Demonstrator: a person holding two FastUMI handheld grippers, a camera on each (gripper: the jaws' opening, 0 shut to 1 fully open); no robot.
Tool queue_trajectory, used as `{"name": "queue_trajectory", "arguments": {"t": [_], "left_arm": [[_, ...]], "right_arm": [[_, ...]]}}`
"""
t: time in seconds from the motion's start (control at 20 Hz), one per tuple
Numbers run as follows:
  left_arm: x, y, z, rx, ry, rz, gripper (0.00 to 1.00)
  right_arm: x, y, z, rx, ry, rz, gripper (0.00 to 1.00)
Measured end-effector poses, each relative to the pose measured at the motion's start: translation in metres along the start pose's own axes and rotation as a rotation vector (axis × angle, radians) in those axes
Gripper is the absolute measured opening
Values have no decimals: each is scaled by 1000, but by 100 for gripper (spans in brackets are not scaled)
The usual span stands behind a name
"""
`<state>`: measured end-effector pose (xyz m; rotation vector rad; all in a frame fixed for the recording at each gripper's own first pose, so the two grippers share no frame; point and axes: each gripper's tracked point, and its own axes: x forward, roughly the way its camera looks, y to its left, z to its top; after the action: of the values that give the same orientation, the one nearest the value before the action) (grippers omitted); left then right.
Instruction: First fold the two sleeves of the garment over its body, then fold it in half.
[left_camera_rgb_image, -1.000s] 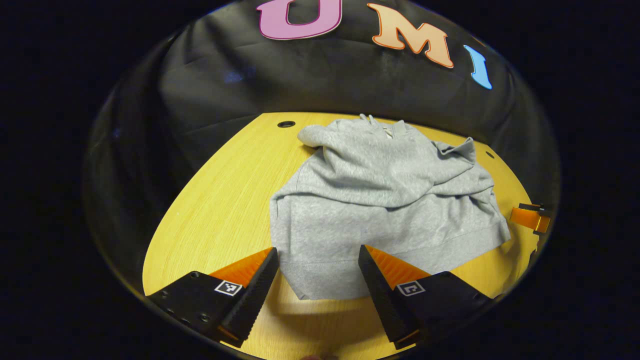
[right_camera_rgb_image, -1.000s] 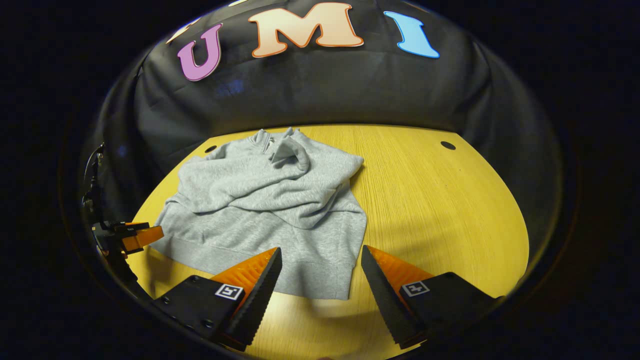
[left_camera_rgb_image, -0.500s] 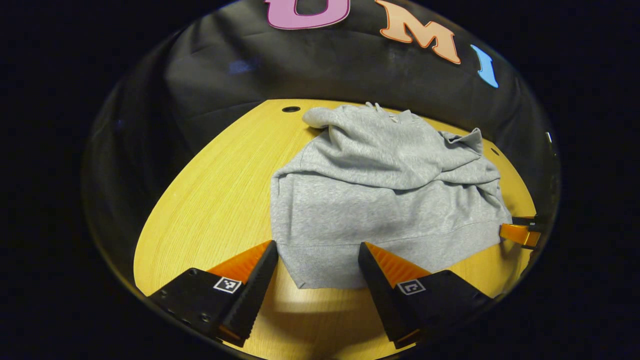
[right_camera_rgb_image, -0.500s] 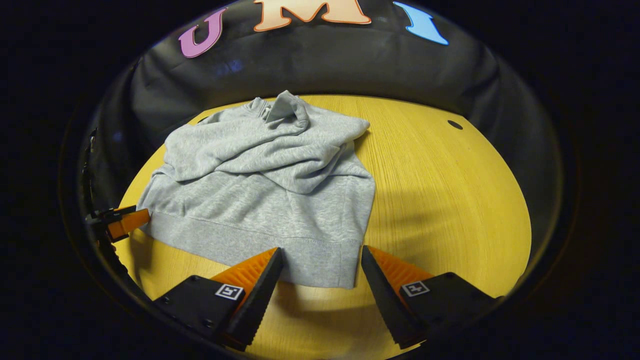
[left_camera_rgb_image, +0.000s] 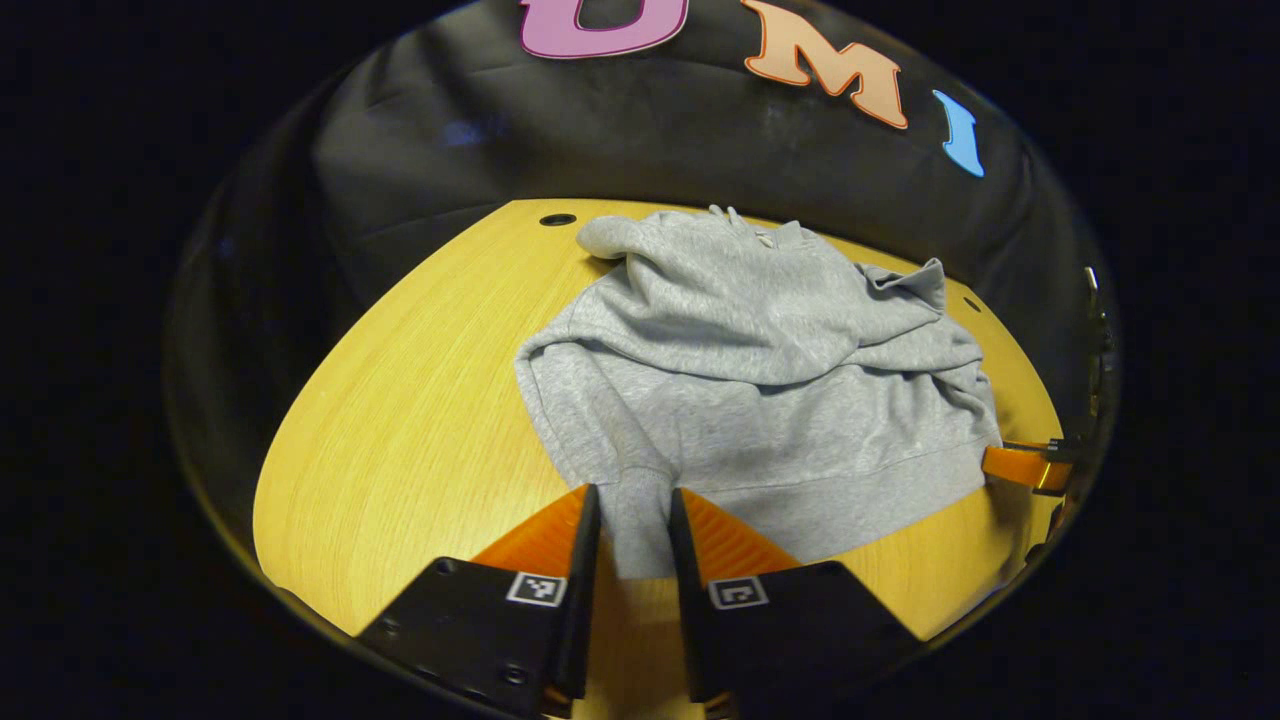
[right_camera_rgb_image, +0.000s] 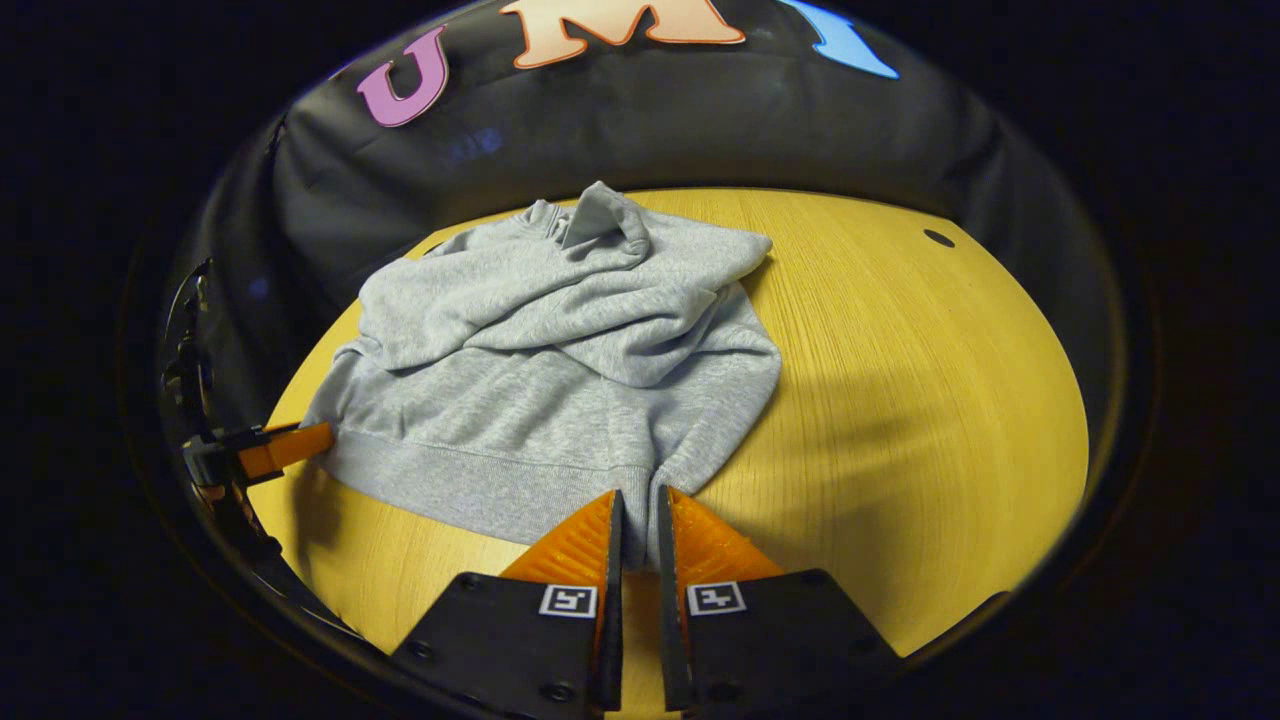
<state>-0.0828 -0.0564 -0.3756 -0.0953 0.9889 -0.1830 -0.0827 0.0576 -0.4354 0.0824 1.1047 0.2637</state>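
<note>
The grey sweatshirt (left_camera_rgb_image: 760, 390) lies on the table toward the back wall, collar at the far end, hem toward me. Both sleeves (right_camera_rgb_image: 560, 310) are folded across the chest and lie bunched over the body.

I have the left gripper (left_camera_rgb_image: 630, 530) clenched on one near hem corner; the cloth is pinched between both fingers and puckers up into them. The right gripper (right_camera_rgb_image: 637, 530) is likewise clamped on the other near hem corner, cloth pulled into a ridge between its fingers.

In the left gripper view the right gripper's tip (left_camera_rgb_image: 1020, 465) touches the hem at the far right; in the right gripper view the left one (right_camera_rgb_image: 270, 450) sits at the hem's left end.

The table (right_camera_rgb_image: 900, 400) is yellow wood-grain with small dark holes (right_camera_rgb_image: 938, 238) near its far edge. Black cloth wall (left_camera_rgb_image: 620, 140) behind.
</note>
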Motion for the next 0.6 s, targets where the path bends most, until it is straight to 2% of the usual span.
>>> {"name": "queue_trajectory", "arguments": {"t": [0.05,0.1,0.15,0.25,0.45,0.6], "left_arm": [[-1,-2,1,-34,-8,17,16],[-1,-2,0,-50,-15,31,10],[-1,-2,0,-55,-16,40,4],[-1,-3,1,-57,-3,44,0],[-4,-5,3,-40,85,20,0],[-13,-9,12,19,77,5,0]], "right_arm": [[0,1,0,-12,11,15,19],[-1,1,2,-7,21,27,18],[-1,1,3,-21,23,48,10],[-1,2,3,-47,38,76,5],[-5,0,5,-16,68,82,5],[-21,3,14,4,46,97,5]]}}
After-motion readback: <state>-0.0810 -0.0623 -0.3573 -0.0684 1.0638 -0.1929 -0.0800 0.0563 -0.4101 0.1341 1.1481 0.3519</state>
